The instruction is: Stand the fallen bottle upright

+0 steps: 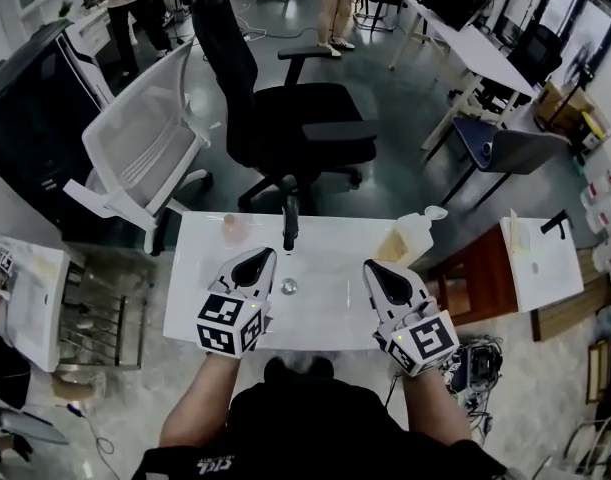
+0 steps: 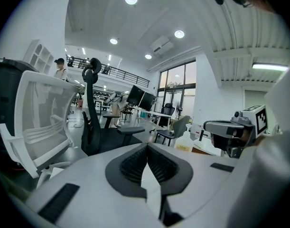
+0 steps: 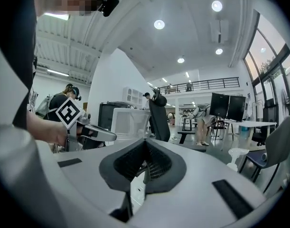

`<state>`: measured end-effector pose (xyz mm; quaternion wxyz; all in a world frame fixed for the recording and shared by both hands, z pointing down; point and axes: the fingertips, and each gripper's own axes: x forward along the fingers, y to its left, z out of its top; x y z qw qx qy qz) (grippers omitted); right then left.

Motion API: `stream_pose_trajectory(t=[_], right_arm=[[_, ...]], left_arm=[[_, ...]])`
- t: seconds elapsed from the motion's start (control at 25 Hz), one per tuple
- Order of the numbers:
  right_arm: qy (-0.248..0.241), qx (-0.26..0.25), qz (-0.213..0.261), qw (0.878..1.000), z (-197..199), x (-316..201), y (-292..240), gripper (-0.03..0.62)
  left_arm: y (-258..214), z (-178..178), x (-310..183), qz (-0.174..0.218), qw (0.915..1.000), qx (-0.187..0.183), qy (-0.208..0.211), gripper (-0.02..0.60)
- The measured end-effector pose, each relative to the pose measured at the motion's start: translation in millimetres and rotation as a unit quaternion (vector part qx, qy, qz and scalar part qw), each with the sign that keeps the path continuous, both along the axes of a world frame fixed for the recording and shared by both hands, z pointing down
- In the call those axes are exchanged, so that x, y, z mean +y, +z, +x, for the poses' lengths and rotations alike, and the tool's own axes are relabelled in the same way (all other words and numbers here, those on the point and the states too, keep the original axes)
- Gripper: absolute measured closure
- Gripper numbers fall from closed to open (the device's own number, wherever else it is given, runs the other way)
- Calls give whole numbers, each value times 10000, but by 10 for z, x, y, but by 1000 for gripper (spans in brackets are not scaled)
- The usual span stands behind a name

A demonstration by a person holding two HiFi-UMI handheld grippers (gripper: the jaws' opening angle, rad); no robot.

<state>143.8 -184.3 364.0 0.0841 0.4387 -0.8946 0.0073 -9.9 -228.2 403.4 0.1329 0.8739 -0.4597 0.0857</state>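
Observation:
A slim dark bottle (image 1: 289,226) seems to stand upright at the far edge of the white table (image 1: 325,313); it is small in the head view and hard to make out. My left gripper (image 1: 257,259) (image 2: 147,148) hovers over the table, near and left of it, shut with nothing between its pads. To the right, my right gripper (image 1: 376,269) (image 3: 145,144) is level with the left one and is shut and empty too. Each gripper shows in the other's view: the right gripper (image 2: 229,128) and the left gripper (image 3: 94,135).
A translucent jug of yellowish liquid (image 1: 413,236) (image 2: 189,140) stands at the table's far right corner. A small round clear thing (image 1: 289,287) lies between the grippers, and a small orange thing (image 1: 231,227) sits far left. A black office chair (image 1: 303,118) and a white chair (image 1: 145,143) stand beyond the table.

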Motion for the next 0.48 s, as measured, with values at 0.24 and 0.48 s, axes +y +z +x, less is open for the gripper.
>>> stream_pose_trajectory(t=[0.24,0.48], right_arm=[[75,-243,-128,9996,27,6,107,583],[85,-350,-300,9989,107,-14,225,583]], left_arm=[[-35,199,26,62,9999,-70,77,566],[40,223,31,-27,10000,-83,27,566]])
